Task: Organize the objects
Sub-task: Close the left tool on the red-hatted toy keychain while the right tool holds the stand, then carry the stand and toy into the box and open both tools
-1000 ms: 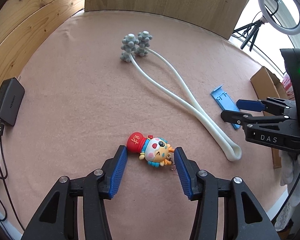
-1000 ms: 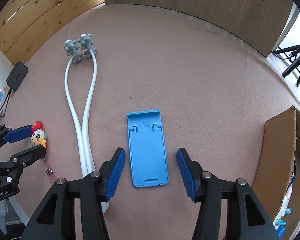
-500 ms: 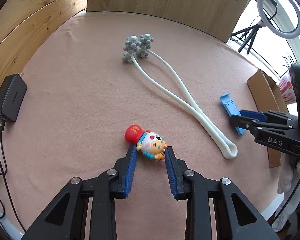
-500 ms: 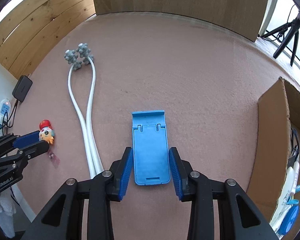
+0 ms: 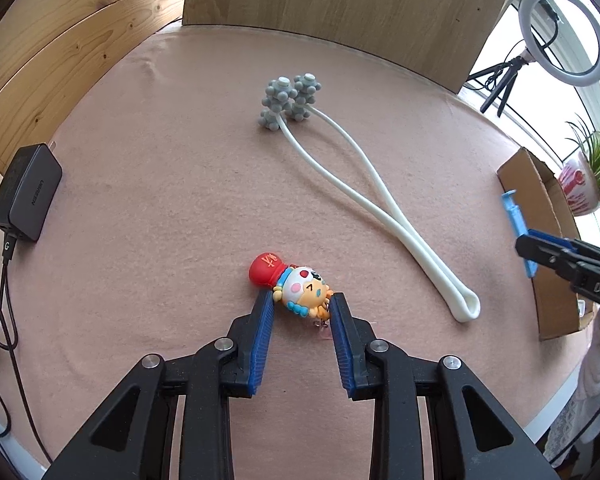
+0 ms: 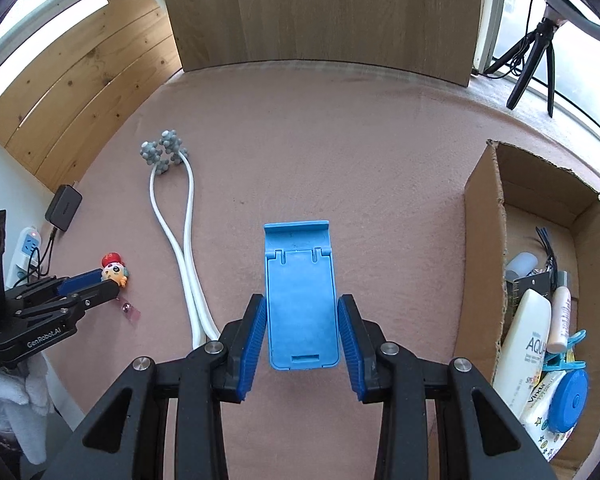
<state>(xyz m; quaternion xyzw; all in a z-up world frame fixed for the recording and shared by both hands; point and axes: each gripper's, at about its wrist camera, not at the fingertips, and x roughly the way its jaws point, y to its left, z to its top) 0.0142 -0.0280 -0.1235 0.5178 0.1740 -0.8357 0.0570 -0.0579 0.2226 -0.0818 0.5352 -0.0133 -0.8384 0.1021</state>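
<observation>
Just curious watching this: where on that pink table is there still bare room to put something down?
The widest bare stretch of pink tablecloth lies between the white looped massager with grey knobbed heads and the open cardboard box. The box interior is crowded with bottles.

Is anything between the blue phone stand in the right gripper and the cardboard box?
Nothing visible: only bare pink mat lies between the blue phone stand, clamped in the right gripper, and the cardboard box.

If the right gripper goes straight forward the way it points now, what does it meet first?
Apart from the blue phone stand held in the right gripper, only bare pink table cover lies ahead; probably the wooden board comes first.
</observation>
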